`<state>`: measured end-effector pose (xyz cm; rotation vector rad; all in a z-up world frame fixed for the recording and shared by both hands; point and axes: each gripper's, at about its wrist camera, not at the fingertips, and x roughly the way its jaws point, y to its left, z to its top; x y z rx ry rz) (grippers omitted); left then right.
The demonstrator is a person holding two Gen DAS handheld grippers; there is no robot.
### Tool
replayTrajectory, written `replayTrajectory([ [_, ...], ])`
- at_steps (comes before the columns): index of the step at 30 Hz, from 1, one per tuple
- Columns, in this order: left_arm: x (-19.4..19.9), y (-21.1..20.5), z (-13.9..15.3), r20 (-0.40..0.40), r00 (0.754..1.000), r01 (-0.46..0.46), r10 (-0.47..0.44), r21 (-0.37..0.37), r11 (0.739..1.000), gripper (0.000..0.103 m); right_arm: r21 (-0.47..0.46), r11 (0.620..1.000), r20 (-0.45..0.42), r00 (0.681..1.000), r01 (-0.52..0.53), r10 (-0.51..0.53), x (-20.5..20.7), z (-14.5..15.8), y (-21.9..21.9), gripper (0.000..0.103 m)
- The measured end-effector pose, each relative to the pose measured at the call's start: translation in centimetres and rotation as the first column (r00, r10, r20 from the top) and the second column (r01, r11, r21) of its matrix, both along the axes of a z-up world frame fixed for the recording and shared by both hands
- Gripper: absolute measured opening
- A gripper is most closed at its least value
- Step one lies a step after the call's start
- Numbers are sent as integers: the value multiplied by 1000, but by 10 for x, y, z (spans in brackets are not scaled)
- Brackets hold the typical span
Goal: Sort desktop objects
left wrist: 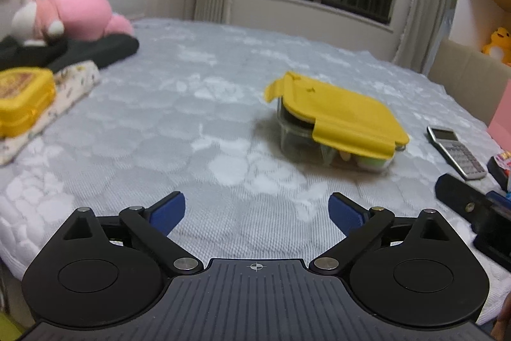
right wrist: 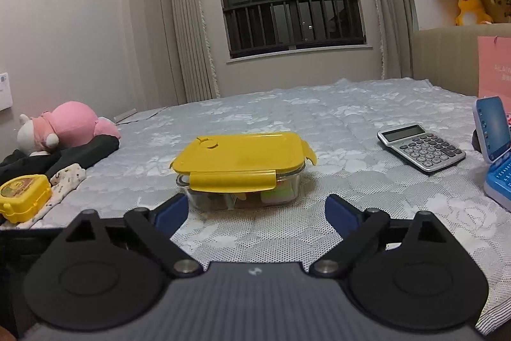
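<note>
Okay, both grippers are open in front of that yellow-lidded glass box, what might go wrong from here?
1. The yellow lid looks unlatched: its clips are flipped out and one edge sits raised, so lifting by the lid could drop the glass box.
2. The bed cover is soft, so the box may tip when pushed.
3. The calculator lies close by and could get knocked.

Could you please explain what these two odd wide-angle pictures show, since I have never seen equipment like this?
There is no robot here: a person holds a two-finger gripper in each hand, and a fisheye camera on each looks forward along its fingers. One picture comes from the left gripper, the other from the right gripper. Both stand open and hold nothing. Ahead, on a grey patterned bedspread, lie a glass container with a yellow lid, a calculator, a small yellow box, a pink plush toy and a blue toy laptop at the right edge. The right gripper faces the container almost directly.
</note>
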<state>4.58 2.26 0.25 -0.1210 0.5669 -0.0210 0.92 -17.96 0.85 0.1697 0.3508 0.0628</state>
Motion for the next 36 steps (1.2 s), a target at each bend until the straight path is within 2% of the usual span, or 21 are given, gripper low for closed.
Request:
replayTrajectory([
  [8,5,-23,-7,0,999,35,-35,127,991,103,14,1000,-33,999,18,-17,9,-12,-5,96],
  [13,10,-29,-11,-11,999,47,-46,144,988,103,55,998,-62,998,16,-13,15,-18,-10,97],
  [17,13,-32,-14,-21,999,49,-46,170,984,103,49,998,-65,998,28,-25,17,-22,-9,97],
  [36,33,-25,-24,-68,997,35,-25,146,989,103,11,999,-93,995,45,-44,33,-29,-11,98],
])
